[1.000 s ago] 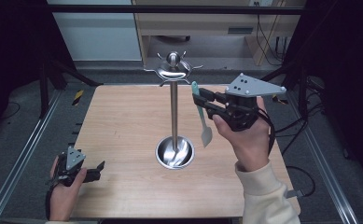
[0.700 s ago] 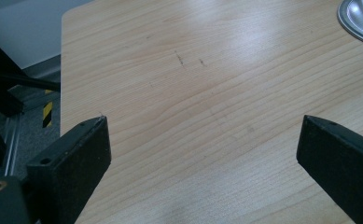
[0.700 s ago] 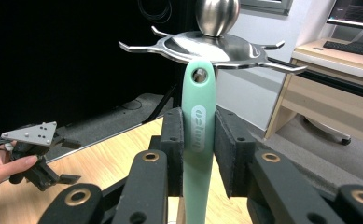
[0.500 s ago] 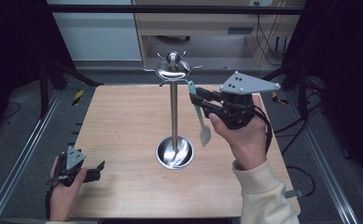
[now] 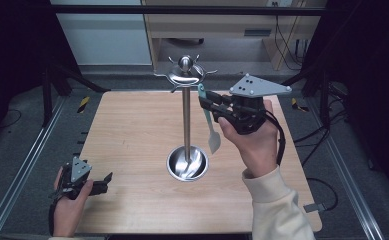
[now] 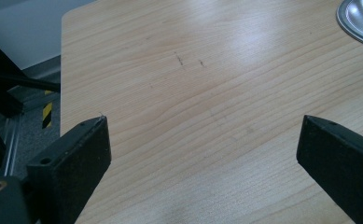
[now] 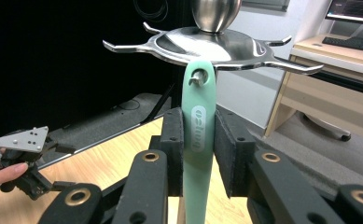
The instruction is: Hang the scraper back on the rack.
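While your right gripper (image 7: pixel 198 154) had its fingers closed on the spatula (image 7: pixel 198 140), its handle hole sat right at a hook of the rack (image 5: pixel 186 75), long axis hanging down beside the pole. Your left gripper (image 5: pixel 102 182), fingers wide and empty, lay far off on the counter (image 5: pixel 132 130).

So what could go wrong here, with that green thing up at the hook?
The hook only just pokes through the hole in the green utensil; letting go now might drop it onto the table. The right gripper could also nudge the tall, thin stand and tip it.
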Tool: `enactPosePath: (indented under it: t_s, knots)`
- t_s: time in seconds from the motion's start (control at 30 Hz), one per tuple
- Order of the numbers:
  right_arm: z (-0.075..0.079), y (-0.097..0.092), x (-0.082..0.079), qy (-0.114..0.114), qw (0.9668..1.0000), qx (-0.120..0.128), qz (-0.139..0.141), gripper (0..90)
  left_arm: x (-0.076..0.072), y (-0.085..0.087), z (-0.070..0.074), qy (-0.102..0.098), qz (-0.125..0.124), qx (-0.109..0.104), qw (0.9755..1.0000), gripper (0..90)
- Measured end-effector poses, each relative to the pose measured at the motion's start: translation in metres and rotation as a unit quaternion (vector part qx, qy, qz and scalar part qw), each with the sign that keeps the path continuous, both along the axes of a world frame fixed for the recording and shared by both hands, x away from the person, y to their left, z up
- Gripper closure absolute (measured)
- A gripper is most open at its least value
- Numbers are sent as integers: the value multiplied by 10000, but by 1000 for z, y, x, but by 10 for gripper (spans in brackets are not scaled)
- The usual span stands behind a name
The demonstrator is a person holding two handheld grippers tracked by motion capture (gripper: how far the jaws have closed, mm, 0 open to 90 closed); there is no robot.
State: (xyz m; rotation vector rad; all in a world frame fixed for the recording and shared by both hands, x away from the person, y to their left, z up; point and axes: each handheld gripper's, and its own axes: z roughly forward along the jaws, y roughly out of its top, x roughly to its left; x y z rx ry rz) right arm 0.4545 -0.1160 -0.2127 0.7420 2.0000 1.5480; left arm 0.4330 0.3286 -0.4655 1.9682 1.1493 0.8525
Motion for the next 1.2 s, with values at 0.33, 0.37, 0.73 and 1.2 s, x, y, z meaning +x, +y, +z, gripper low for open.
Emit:
enactPosePath:
  t_s: [0.33, 0.37, 0.73, 1.2]
  knots:
    - [-5, 1, 2, -44, 9998, 171, 13, 741, -1, 2, -1, 16, 41, 4, 10000, 27]
    - [-5, 2, 2, -50, 9998, 169, 4, 741, -1, 2, -1, 8, 51, -6, 10000, 27]
    - [-6, 1, 3, -112, 9998, 179, 30, 739, 1, 2, -2, 48, 62, 22, 10000, 27]
    - [-16, -10, -6, -180, 9994, 30, -283, 545, -1, 2, 1, -17, 33, 18, 10000, 27]
